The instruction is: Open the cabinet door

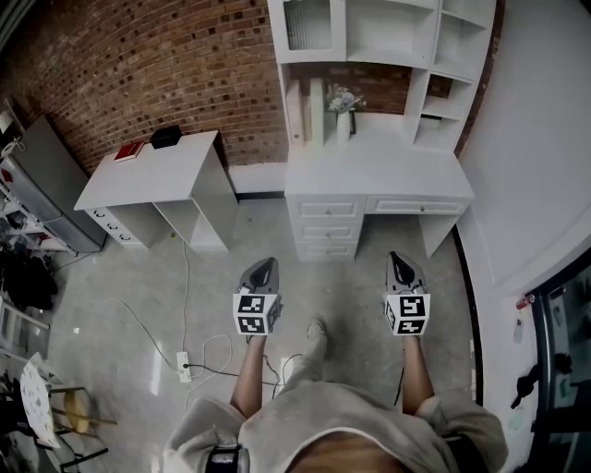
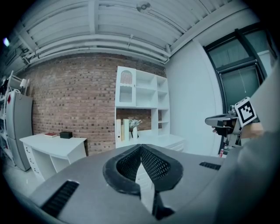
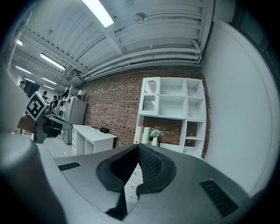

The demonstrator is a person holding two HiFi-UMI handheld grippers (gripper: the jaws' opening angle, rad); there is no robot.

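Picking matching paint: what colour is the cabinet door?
White; the cabinet door shows best in the right gripper view.

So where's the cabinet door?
In the head view, the cabinet door sits top left of the white shelf unit, above the flower vase.

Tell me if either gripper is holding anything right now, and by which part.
Nothing is held. The left gripper and the right gripper both have their jaws together with nothing between them, well short of the cabinet door.

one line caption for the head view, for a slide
Facing a white hutch desk, left gripper and right gripper both shut and empty, the cabinet door at upper left closed.
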